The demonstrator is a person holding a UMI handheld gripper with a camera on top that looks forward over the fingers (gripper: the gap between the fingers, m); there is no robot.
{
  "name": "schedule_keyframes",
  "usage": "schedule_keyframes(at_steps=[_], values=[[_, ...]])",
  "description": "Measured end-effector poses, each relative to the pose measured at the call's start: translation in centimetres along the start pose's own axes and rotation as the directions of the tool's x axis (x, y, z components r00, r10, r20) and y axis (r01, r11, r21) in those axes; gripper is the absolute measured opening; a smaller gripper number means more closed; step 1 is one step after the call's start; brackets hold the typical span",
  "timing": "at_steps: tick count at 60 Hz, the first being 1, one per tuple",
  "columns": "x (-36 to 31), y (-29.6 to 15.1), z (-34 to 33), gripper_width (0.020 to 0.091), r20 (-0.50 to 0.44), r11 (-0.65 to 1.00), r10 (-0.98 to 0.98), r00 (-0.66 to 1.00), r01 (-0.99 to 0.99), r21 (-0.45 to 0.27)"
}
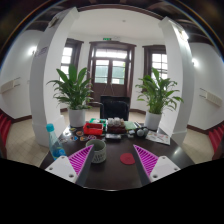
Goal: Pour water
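A lobby or lounge-like hall: white pillars (52, 60), tall dark-framed double doors (110, 70) with windows, two big potted plants (76, 92) flanking a chair (114, 107), and a dark tabletop (112, 165) crowded with tea things.

Two potted plants (72, 92), one bottle (53, 139), one jar (98, 152).

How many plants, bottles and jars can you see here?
Potted plants: 2, one left of the door, one right of it.
Bottles: 1, the clear bottle with a blue cap.
Jars: 1, the dark jar just ahead of the open fingers.
Total: 4
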State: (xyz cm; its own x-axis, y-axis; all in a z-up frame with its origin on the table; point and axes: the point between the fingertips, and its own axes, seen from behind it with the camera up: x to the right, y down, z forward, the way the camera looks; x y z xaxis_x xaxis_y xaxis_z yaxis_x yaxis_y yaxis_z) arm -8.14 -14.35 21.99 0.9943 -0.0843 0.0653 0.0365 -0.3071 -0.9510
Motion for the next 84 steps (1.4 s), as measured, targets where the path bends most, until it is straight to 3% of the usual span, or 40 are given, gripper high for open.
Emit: schedule_keyframes(at_steps=[7,8,14,23,43,51,59,60,61,66,69,73,74,84], values=[[-4.2,2.9,-0.4,0.0774,0.044,1.0,0.006,0.999,-0.007,0.025],[-2.9,0.3,-0.4,0.0775,0.058,1.0,0.005,0.998,-0.007,0.025],[-10.9,6.0,-0.2,0.0775,0.163,0.998,0.04,0.986,-0.046,0.034],[-18.6,8.7,1.7,0.0782,0.259,0.999,0.041,0.965,-0.049,0.023],[-24.0,6.1,9.1,0.0782,0.249,0.995,-0.005,0.969,-0.019,0.096],[-25.1,6.6,11.4,0.0782,0.268,0.996,0.001,0.963,-0.027,0.09],[-25.2,6.5,12.7,0.069,0.248,0.992,-0.017,0.969,-0.014,0.126],[-25.0,6.4,12.9,0.059,0.232,0.992,-0.024,0.972,-0.007,0.129],[-24.9,6.4,13.0,0.0552,0.224,0.991,-0.032,0.974,0.002,0.133],[-24.8,6.1,12.9,0.0513,0.227,0.99,-0.013,0.974,-0.02,0.143],[-25.0,5.8,12.6,0.0442,0.236,0.987,-0.011,0.972,-0.028,0.16],[-24.9,6.2,12.7,0.0422,0.261,0.983,-0.004,0.965,-0.044,0.181],[-24.9,6.2,12.7,0.0387,0.264,0.982,-0.005,0.965,-0.046,0.184],[-25.2,6.1,12.7,0.0385,0.277,0.983,-0.019,0.961,-0.032,0.181]])
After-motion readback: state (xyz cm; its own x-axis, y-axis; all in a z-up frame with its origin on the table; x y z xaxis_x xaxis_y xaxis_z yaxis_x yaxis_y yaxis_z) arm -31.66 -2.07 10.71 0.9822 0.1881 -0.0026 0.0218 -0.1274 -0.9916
